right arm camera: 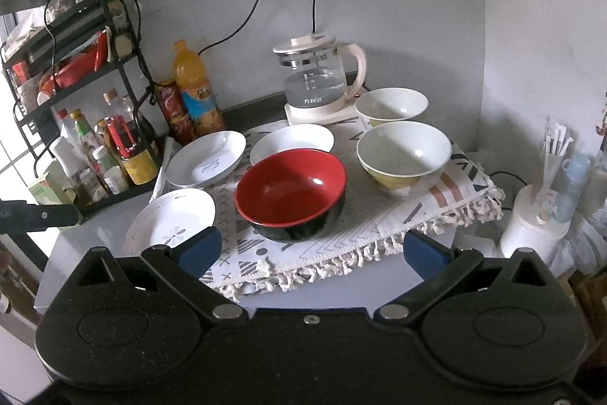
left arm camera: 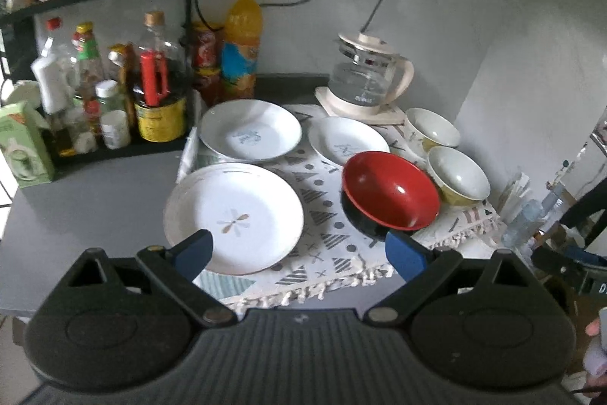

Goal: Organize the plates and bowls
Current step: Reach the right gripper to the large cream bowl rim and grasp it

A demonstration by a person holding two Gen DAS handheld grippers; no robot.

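Note:
On a patterned cloth (left arm camera: 322, 215) lie three white plates: a near one with a flower mark (left arm camera: 233, 215), a far left one (left arm camera: 250, 130) and a smaller far one (left arm camera: 347, 141). A red and black bowl (left arm camera: 389, 194) sits at the middle, with two yellow-sided white bowls (left arm camera: 457, 175) (left arm camera: 432, 130) to its right. My left gripper (left arm camera: 299, 251) is open and empty, above the near plate's front edge. My right gripper (right arm camera: 311, 251) is open and empty, just in front of the red bowl (right arm camera: 290, 186). The bowls (right arm camera: 402, 156) (right arm camera: 390, 105) and plates (right arm camera: 172, 219) (right arm camera: 206, 158) (right arm camera: 292, 143) show there too.
A glass kettle on a cream base (right arm camera: 316, 82) stands at the back against the wall, cords running up to sockets. A black rack of bottles and jars (left arm camera: 114, 93) fills the left. An orange drink bottle (left arm camera: 242, 40) stands behind the plates. Clutter and a white holder (right arm camera: 535, 222) sit at the right.

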